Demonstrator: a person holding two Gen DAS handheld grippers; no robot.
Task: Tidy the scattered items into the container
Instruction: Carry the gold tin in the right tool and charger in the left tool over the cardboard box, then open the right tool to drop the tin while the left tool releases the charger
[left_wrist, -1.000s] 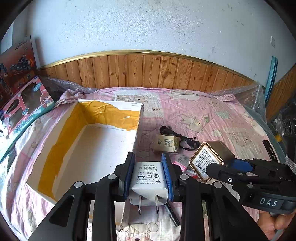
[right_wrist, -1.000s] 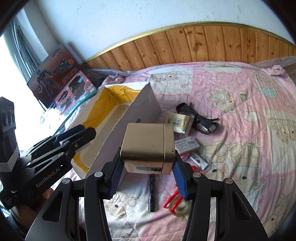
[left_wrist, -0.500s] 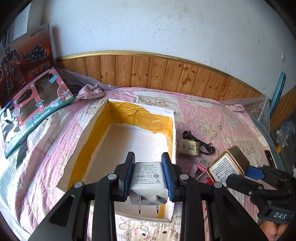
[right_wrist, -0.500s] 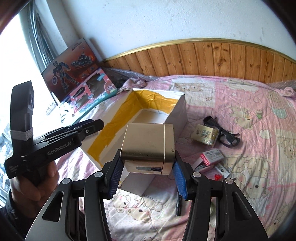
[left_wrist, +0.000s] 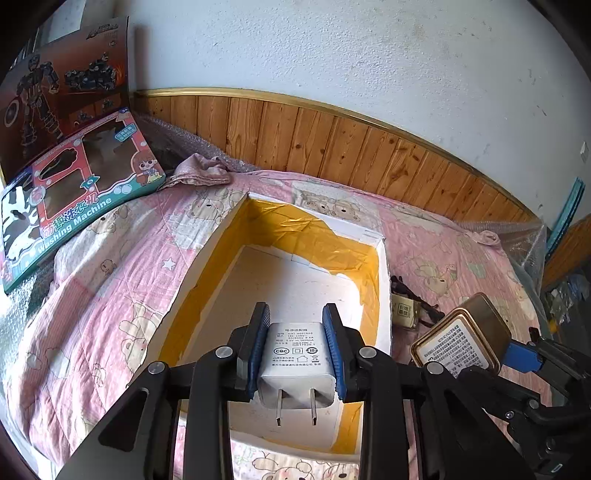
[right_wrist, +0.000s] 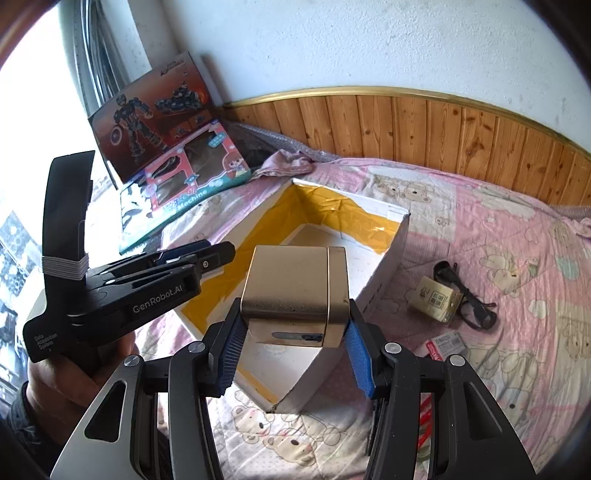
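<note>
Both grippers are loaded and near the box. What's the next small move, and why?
Probably open the left gripper: its white charger already hangs over the empty white box, so it should drop inside. The right gripper with the gold tin can follow.

A white, rough-plastered wall (left_wrist: 369, 55) rises above a band of vertical wood panelling (left_wrist: 332, 147) capped by a thin gold trim strip (right_wrist: 406, 92). Below it lies a bed covered by a pink quilt (right_wrist: 498, 229) printed with cartoon bears and rabbits. At the far left corner, two toy boxes lean against the wall: a dark robot box (right_wrist: 147, 107) behind a pink washing machine box (right_wrist: 184, 184). Bright daylight floods in from a window (right_wrist: 44, 92) on the left.
</note>
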